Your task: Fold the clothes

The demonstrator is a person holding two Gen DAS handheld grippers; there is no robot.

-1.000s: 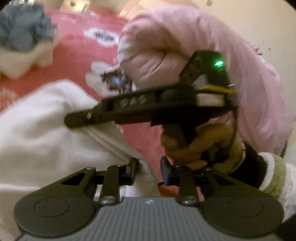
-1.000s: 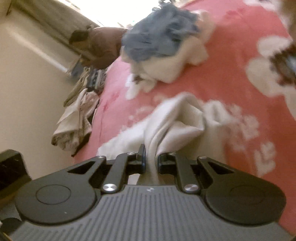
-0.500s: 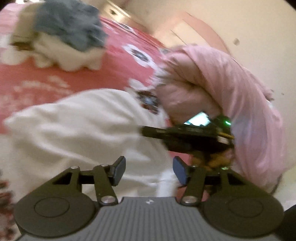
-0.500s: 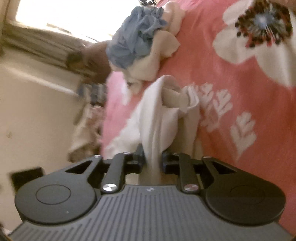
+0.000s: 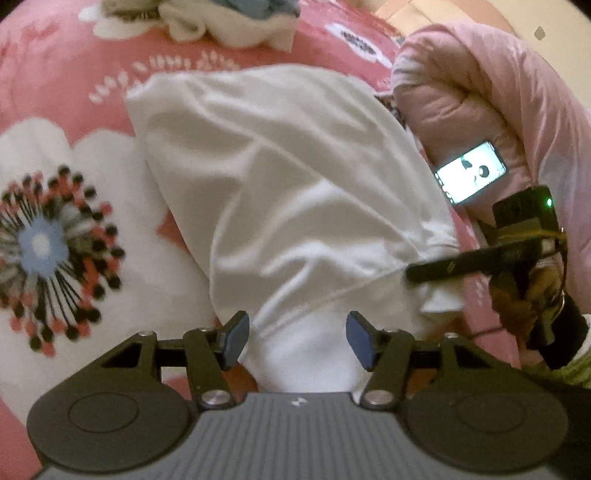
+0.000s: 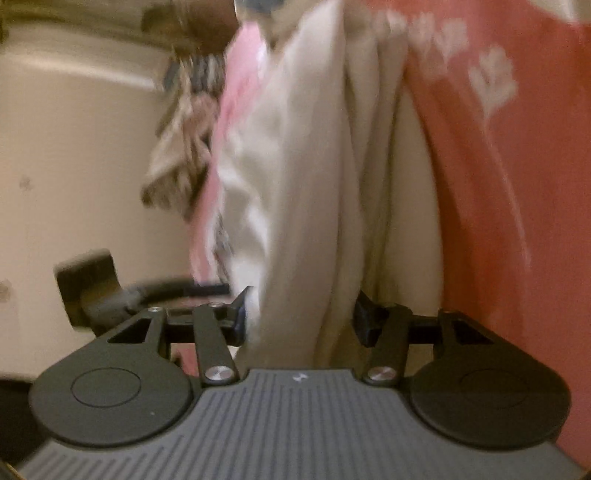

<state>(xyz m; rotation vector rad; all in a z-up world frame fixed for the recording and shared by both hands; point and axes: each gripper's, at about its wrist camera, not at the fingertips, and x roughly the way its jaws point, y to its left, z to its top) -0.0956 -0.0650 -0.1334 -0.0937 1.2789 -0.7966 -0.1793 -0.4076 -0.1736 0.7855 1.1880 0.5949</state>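
Observation:
A white garment [image 5: 295, 192] lies spread on the pink flowered bedspread [image 5: 55, 92]. My left gripper [image 5: 297, 339] is open, its blue pads either side of the garment's near edge. My right gripper shows from the side in the left wrist view [image 5: 410, 275] at the garment's right edge. In the right wrist view the right gripper [image 6: 299, 314] is open, with folds of the white garment [image 6: 314, 184] running between the spread fingers. That view is blurred.
A pile of blue and white clothes [image 5: 236, 18] lies at the far end of the bed. The person's pink padded sleeve [image 5: 498, 92] and a lit phone screen [image 5: 469, 171] are at the right. A cream wall [image 6: 74, 147] and hanging clothes [image 6: 181, 147] stand left of the bed.
Both grippers have opened and let go of the white garment. The garment has dropped flat onto the bedspread. The left gripper has swung to look down over it.

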